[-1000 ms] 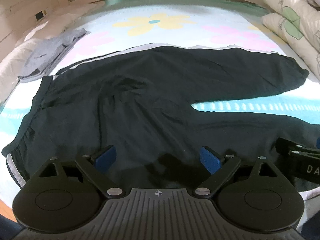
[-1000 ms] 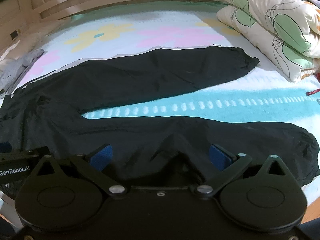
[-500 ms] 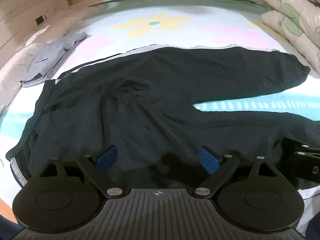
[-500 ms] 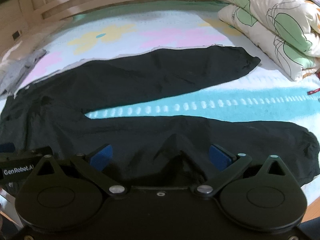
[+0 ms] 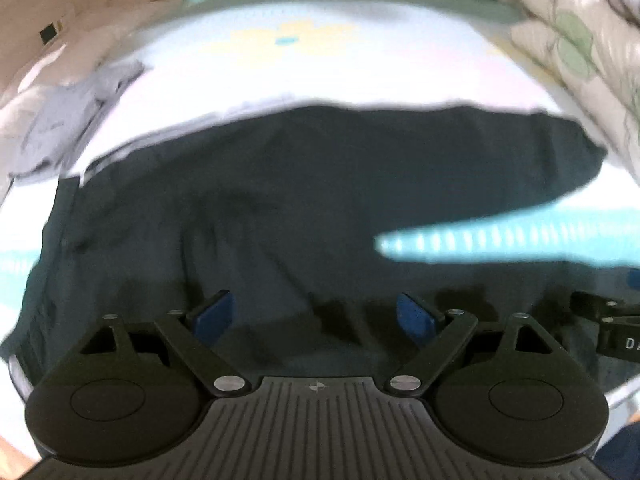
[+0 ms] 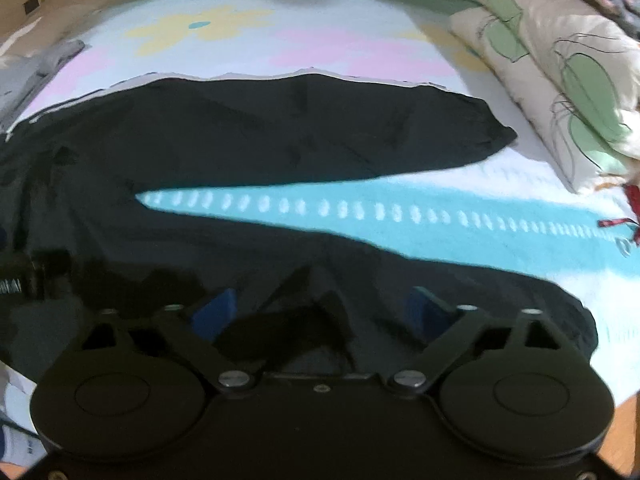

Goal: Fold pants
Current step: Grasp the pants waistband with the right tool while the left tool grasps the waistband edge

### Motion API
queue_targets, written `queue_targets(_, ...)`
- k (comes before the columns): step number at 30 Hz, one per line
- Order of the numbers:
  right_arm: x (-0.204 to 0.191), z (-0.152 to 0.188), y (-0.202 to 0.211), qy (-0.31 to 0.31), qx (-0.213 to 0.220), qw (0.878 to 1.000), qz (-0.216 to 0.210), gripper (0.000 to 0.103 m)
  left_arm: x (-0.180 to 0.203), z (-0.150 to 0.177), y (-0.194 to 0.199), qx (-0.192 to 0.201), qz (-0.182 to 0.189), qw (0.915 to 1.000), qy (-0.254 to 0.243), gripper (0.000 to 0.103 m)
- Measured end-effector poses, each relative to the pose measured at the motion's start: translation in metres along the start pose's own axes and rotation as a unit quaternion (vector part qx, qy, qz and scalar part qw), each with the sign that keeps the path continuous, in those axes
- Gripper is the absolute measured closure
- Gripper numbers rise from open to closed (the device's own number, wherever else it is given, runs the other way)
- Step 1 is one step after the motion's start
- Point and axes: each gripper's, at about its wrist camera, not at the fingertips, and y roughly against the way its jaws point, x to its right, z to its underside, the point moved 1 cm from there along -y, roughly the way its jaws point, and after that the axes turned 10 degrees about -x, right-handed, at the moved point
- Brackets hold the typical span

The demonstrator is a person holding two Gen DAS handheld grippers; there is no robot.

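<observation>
Both grippers have pushed forward over black pants [image 5: 280, 208] lying on the bed [image 6: 440, 216]; left gripper [image 5: 314, 314] and right gripper [image 6: 316, 312] jaws released.

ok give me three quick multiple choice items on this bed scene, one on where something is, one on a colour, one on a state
1. Where does the grey garment lie relative to the pants?
A. beyond their waist end, at far left
B. on top of the near leg
C. between the two legs

2. What colour are the pants?
A. red
B. black
C. white

3. How do the left gripper and right gripper stand?
A. both open over the near leg
B. both shut on fabric
C. one open, one shut

Answers:
1. A, the grey garment sits on the bed past the waistband, apart from the legs.
2. B, the cloth is black against the pale floral cover.
3. A, the blue pads of each stand wide apart with nothing pinched between them.
</observation>
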Motion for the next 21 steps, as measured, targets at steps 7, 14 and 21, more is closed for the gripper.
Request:
queue_targets(7, 0.017, -0.081, -0.007, 0.017, 0.004, 0.999, -0.030, 0.031, -0.017, -0.075, -0.004, 0.042, -0.043, 0.9982, -0.002, 0.015)
queue_targets(14, 0.035, -0.168, -0.047, -0.080, -0.033, 0.995, -0.043, 0.026, -0.034, -0.105, -0.038, 0.015, -0.042, 0.9986, 0.028, 0.015)
queue_targets(21, 0.039, -0.242, -0.111, -0.189, -0.057, 0.979, -0.060, 0.026, -0.035, -0.104, -0.048, 0.009, -0.042, 0.9991, 0.003, 0.015)
